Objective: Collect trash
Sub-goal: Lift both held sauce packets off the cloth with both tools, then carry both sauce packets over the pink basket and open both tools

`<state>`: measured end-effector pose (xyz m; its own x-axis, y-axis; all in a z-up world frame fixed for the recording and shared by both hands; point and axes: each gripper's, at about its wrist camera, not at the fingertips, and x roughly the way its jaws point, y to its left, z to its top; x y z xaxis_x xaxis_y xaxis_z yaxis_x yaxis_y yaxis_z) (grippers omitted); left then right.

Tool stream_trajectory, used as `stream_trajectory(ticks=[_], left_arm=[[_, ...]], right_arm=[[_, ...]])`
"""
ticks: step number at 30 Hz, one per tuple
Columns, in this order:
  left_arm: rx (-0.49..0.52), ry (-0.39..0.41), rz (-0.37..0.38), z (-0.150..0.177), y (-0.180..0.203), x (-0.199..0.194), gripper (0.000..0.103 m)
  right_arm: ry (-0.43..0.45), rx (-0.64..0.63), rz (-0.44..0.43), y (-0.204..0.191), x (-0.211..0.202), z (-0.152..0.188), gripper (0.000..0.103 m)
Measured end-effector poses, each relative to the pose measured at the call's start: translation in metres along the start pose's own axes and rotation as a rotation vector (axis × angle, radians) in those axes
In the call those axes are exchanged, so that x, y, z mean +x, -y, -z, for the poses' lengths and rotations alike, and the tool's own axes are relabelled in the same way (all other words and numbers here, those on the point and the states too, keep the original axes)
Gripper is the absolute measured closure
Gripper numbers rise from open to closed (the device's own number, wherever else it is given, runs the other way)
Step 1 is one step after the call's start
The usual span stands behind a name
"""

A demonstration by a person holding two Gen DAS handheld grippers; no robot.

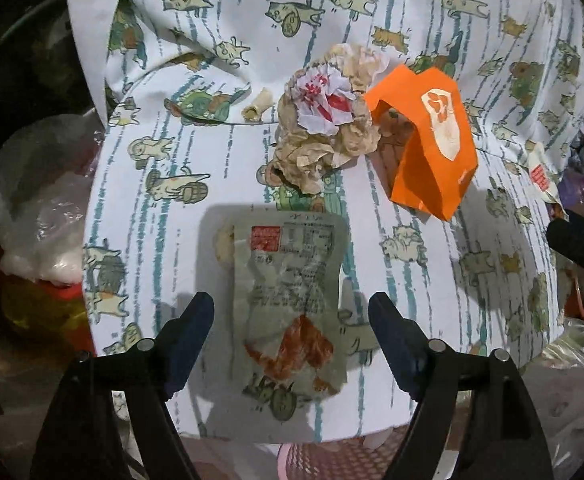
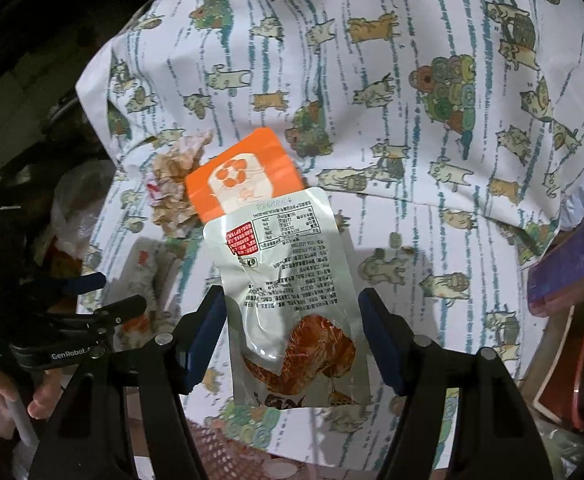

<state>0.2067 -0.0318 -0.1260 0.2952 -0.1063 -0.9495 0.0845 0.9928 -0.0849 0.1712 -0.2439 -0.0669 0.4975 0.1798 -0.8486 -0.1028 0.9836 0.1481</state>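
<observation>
- Cloth [image 1: 152, 200] with cat print spread as the work surface; litter mostly across its middle.
- Left gripper [image 1: 290, 300]: fingers wide apart, straddling flat pouch [image 1: 292, 248] lying on the near part of the cloth. Pads clear of both its edges; nothing gripped.
- Right gripper [image 2: 291, 296]: fingers set against both side edges of held pouch [image 2: 292, 264], clamped across its width. Pouch raised off the cloth, shadow thrown beneath it, reddish food visible inside at the near end.
- Still loose on the cloth: tissue wad [image 1: 323, 132] at centre, orange packet [image 1: 431, 148] touching it on the right, small scrap [image 1: 258, 106] just left of the wad.
- Clear bag [image 1: 40, 200] off the left edge of the cloth, stuffed with something pale; probably the trash bag, not certain.
- Progress, as a judgement: early to middle. One pouch lifted but not yet dropped anywhere; second pouch lined up for a grasp, not yet taken.
- Left to do: close on flat pouch, carry both pouches off, then wad, packet and scrap.
- Amount already binned: cannot tell.
</observation>
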Motion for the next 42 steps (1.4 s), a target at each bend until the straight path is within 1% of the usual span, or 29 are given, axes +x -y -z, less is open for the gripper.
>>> stream_trajectory(ticks=[5, 13, 15, 16, 18, 19, 20, 21, 22, 26, 29, 34, 37, 40, 42], left_arm=[[-0.020, -0.034, 0.008, -0.006, 0.004, 0.019, 0.022], [-0.060, -0.056, -0.065, -0.012, -0.004, 0.037, 0.022], [-0.087, -0.074, -0.059, -0.012, -0.011, 0.042, 0.022], [-0.095, -0.067, -0.056, -0.012, -0.013, 0.041, 0.024], [-0.083, -0.067, -0.064, -0.012, -0.014, 0.037, 0.039], [-0.072, -0.068, -0.057, -0.012, -0.013, 0.035, 0.041], [-0.077, -0.074, -0.015, -0.012, -0.013, 0.032, 0.042], [-0.088, -0.075, 0.003, -0.012, -0.013, 0.030, 0.043], [-0.098, -0.066, 0.013, -0.011, -0.014, 0.025, 0.043], [-0.071, -0.006, -0.009, -0.013, -0.010, 0.000, 0.043], [-0.070, 0.044, 0.021, -0.013, -0.007, -0.023, 0.043], [-0.055, 0.130, 0.019, -0.004, -0.012, -0.058, 0.043], [-0.059, 0.149, 0.051, 0.002, -0.008, -0.072, 0.043], [-0.069, 0.162, 0.058, 0.011, -0.006, -0.079, 0.043], [-0.061, 0.173, 0.042, 0.017, -0.004, -0.088, 0.043]], right_arm=[[-0.016, 0.027, -0.001, 0.009, 0.007, -0.005, 0.037], [-0.041, 0.040, -0.011, 0.016, 0.015, -0.006, 0.037], [-0.047, 0.033, -0.010, 0.016, 0.017, -0.006, 0.037], [-0.048, 0.030, -0.010, 0.015, 0.017, -0.006, 0.037], [-0.046, 0.024, -0.012, 0.014, 0.016, -0.006, 0.037], [-0.045, 0.023, -0.014, 0.014, 0.016, -0.006, 0.037], [-0.043, 0.020, -0.014, 0.013, 0.015, -0.006, 0.037], [-0.040, 0.019, -0.012, 0.013, 0.014, -0.007, 0.037], [-0.038, 0.018, -0.008, 0.012, 0.014, -0.007, 0.037], [-0.033, 0.026, -0.003, 0.013, 0.012, -0.007, 0.037], [-0.022, 0.025, 0.007, 0.011, 0.009, -0.005, 0.037], [0.006, 0.015, 0.005, 0.008, -0.002, -0.002, 0.037], [0.026, 0.001, 0.004, 0.005, -0.009, 0.000, 0.037], [0.041, -0.004, 0.001, 0.002, -0.016, 0.004, 0.037], [0.047, 0.000, 0.001, 0.000, -0.023, 0.008, 0.037]])
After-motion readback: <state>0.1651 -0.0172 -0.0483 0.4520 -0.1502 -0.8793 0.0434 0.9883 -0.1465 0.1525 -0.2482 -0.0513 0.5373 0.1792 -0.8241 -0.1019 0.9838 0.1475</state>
